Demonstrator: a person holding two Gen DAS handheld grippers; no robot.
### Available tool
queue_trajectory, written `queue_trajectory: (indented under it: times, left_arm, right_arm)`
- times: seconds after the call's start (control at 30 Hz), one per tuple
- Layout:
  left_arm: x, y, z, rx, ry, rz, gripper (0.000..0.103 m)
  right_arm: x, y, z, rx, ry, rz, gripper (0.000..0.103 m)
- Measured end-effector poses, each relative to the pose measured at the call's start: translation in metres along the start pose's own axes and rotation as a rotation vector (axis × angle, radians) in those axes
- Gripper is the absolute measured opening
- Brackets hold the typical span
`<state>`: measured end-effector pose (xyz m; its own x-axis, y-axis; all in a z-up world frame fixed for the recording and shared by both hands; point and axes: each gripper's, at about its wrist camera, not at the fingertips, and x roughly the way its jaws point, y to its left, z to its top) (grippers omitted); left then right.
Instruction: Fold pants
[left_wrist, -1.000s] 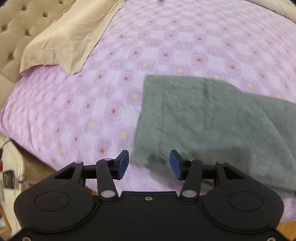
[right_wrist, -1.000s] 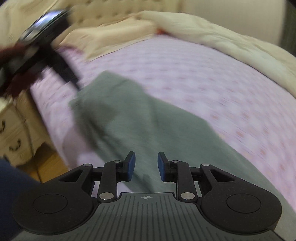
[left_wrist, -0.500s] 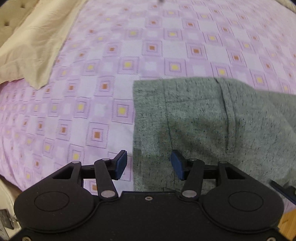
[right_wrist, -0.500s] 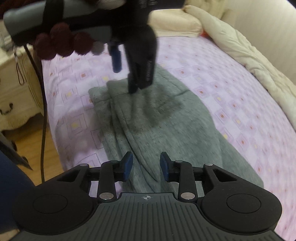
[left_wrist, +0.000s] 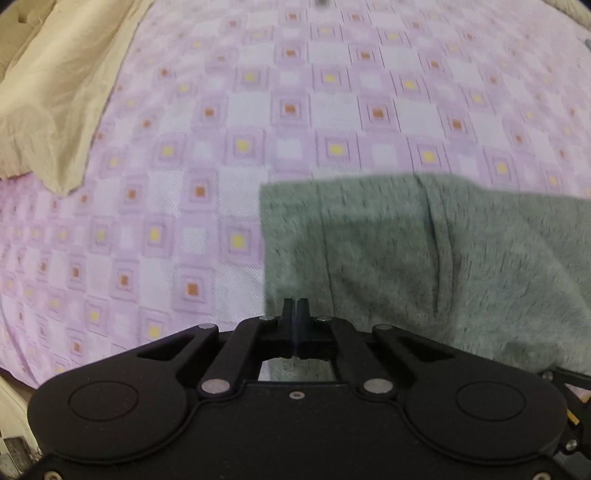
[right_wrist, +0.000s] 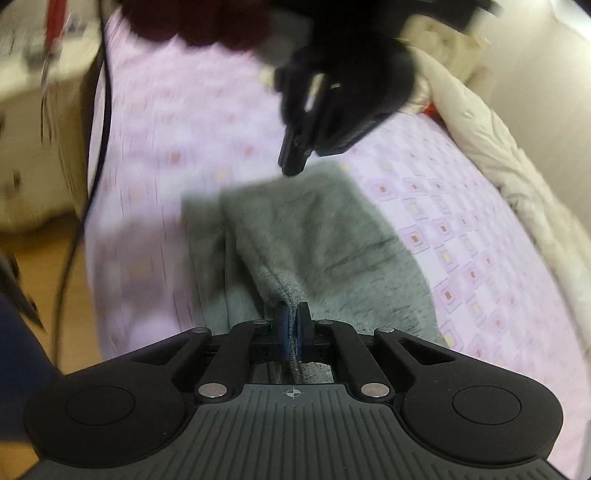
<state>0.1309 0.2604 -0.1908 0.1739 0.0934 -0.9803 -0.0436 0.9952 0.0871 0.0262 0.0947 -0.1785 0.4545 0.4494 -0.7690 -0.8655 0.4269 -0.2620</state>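
Your right tongs (right_wrist: 293, 325) just closing, now pinching a fold of the gray pants (right_wrist: 325, 236), left tongs (left_wrist: 295, 312) just clenching w/ pads together at pants' corner, grip unclear, on the purple bed (left_wrist: 229, 110).

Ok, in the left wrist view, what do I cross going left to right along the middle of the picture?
Crumpled beige pillowcase → lilac bedspread with small yellow and brown squares → grey knit pants, which run out past the right edge.
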Motion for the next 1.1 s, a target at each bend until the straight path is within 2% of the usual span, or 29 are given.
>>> queue_trajectory:
  times: [0.13,0.23,0.37,0.53,0.6,0.7,0.73,0.77,0.87,1.0,1.1]
  left_arm:
    - [-0.023,0.014,0.003,-0.018,-0.036,-0.015,0.003]
    - [-0.037,0.018,-0.001,-0.024,-0.076,0.007,0.006]
    - [-0.032,0.009,-0.007,-0.007,-0.075,0.016,0.010]
    - [-0.011,-0.017,-0.022,0.045,-0.038,-0.012,0.012]
    - [0.000,-0.027,-0.032,0.087,-0.017,-0.005,0.016]
    - [0.031,-0.032,-0.047,0.128,0.054,0.068,0.015]
    - [0.039,-0.032,-0.052,0.128,0.055,0.084,0.009]
    - [0.040,-0.033,-0.056,0.139,0.039,0.093,0.007]
    - [0.034,-0.040,-0.064,0.186,0.031,0.124,0.007]
    - [0.014,-0.038,-0.063,0.164,0.046,0.091,0.009]
    - [-0.012,-0.041,-0.053,0.128,-0.013,0.046,0.013]
  right_arm:
    - [-0.016,-0.002,0.007,0.138,-0.010,0.122,0.004]
    - [0.004,0.012,-0.002,0.127,0.072,0.189,0.004]
    - [0.028,0.021,-0.012,0.115,0.146,0.212,0.005]
    - [0.031,0.019,-0.011,0.155,0.166,0.224,0.005]
    - [0.031,0.017,-0.011,0.154,0.163,0.207,0.006]
    - [0.019,0.016,-0.011,0.150,0.148,0.185,0.007]
    - [0.014,0.013,-0.009,0.156,0.144,0.181,0.007]
    - [0.008,0.009,-0.010,0.171,0.138,0.178,0.007]
    - [-0.017,-0.017,-0.015,0.243,0.105,0.125,0.007]
    - [-0.043,-0.071,-0.023,0.397,0.066,-0.007,0.008]
    - [-0.046,-0.114,-0.029,0.500,0.048,-0.106,0.009]
